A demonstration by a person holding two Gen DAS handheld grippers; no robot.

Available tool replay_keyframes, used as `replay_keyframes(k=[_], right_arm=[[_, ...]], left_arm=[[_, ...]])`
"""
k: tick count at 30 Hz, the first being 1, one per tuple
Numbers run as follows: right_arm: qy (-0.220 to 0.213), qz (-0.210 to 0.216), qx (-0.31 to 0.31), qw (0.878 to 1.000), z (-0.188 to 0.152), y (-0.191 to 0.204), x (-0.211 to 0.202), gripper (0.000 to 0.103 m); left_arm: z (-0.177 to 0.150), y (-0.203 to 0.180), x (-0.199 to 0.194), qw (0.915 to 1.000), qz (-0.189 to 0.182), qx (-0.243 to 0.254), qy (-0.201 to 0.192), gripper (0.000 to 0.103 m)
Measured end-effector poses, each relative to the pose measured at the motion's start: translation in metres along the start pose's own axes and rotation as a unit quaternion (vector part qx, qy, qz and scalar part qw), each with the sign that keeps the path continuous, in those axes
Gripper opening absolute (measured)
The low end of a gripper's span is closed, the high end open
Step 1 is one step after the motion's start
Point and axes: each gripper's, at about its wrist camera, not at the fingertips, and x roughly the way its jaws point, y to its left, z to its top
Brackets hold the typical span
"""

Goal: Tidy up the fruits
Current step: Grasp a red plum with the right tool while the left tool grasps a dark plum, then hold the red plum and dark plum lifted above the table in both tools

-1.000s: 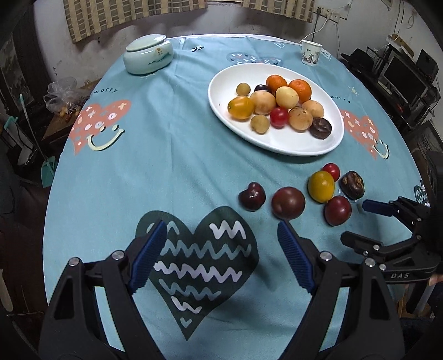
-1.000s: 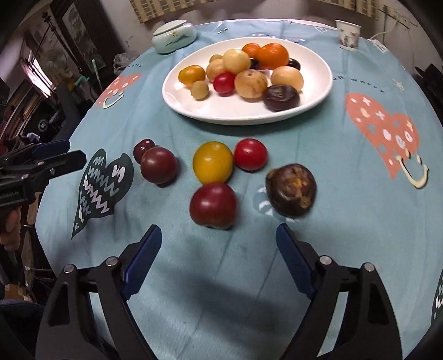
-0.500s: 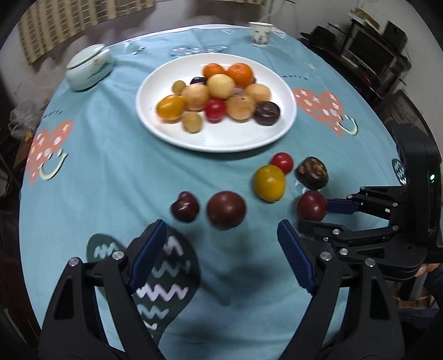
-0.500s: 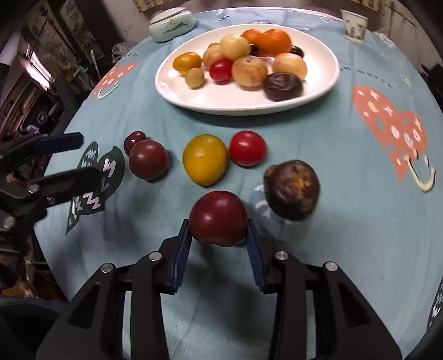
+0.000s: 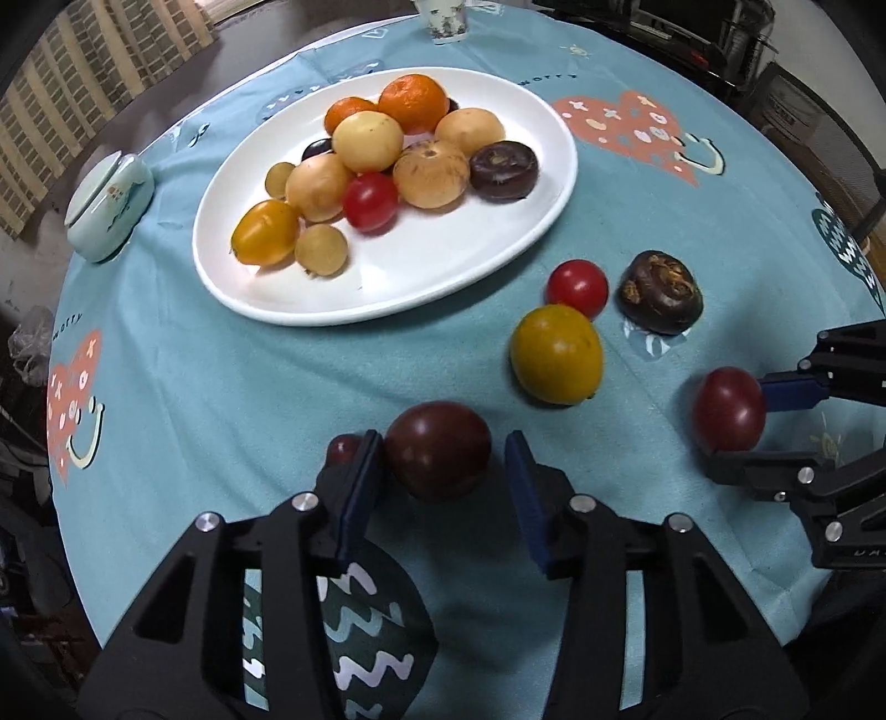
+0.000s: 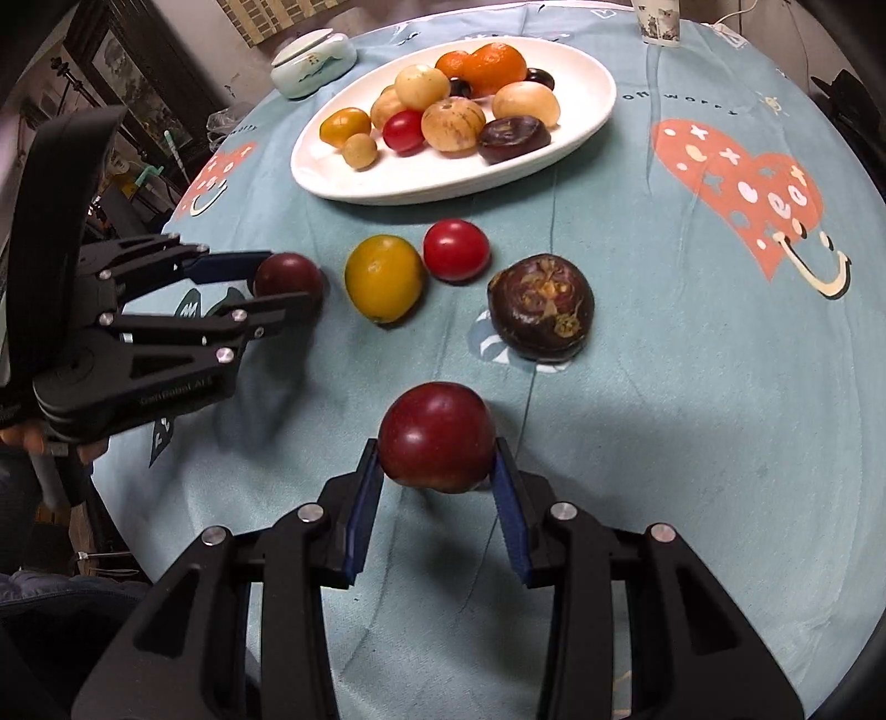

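A dark maroon fruit [image 5: 437,451] lies on the blue cloth between the fingers of my left gripper [image 5: 443,443]. Its jaws are closing: the left pad touches the fruit and a narrow gap shows at the right pad. A small dark fruit [image 5: 343,448] peeks out behind the left finger. My right gripper [image 6: 436,448] is shut on a red plum [image 6: 437,446]. A yellow fruit [image 6: 385,277], a red tomato [image 6: 457,249] and a dark brown knobbly fruit [image 6: 542,304] lie loose on the cloth. Beyond them a white oval plate [image 5: 387,299] holds several fruits.
A pale lidded jar [image 5: 108,213] stands left of the plate and a paper cup [image 5: 446,19] at the table's far edge. The round table's edge falls away close behind both grippers. A person's hand [image 6: 33,437] holds the left gripper.
My left gripper moved in over the dark maroon fruit, rolled, and narrowed its jaws around it. My right gripper closed on the red plum and keeps hold of it.
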Motion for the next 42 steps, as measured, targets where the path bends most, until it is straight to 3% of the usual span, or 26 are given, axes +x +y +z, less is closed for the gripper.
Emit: replay_keyframes(k=[3, 6, 16, 26, 42], right_arm=[[0.003, -0.003, -0.002, 1.000, -0.001, 0.003, 0.003, 0.040], [0.001, -0.005, -0.007, 1.000, -0.002, 0.006, 0.001, 0.040], [-0.004, -0.008, -0.013, 1.000, -0.005, 0.009, -0.004, 0.040], [0.004, -0.006, -0.031, 1.000, -0.010, 0.015, -0.002, 0.040], [0.013, 0.003, -0.035, 0.999, -0.013, 0.013, 0.001, 0.040]], left_arm=[[0.001, -0.003, 0.004, 0.9999, 0.007, 0.015, 0.000, 0.050], [0.002, 0.003, 0.001, 1.0000, 0.001, -0.003, 0.000, 0.041], [-0.006, 0.003, -0.010, 0.9991, -0.024, -0.034, 0.004, 0.040], [-0.008, 0.001, -0.047, 0.9969, -0.013, -0.074, -0.024, 0.040], [0.004, -0.002, -0.063, 0.9964, -0.019, -0.070, -0.043, 0.040]])
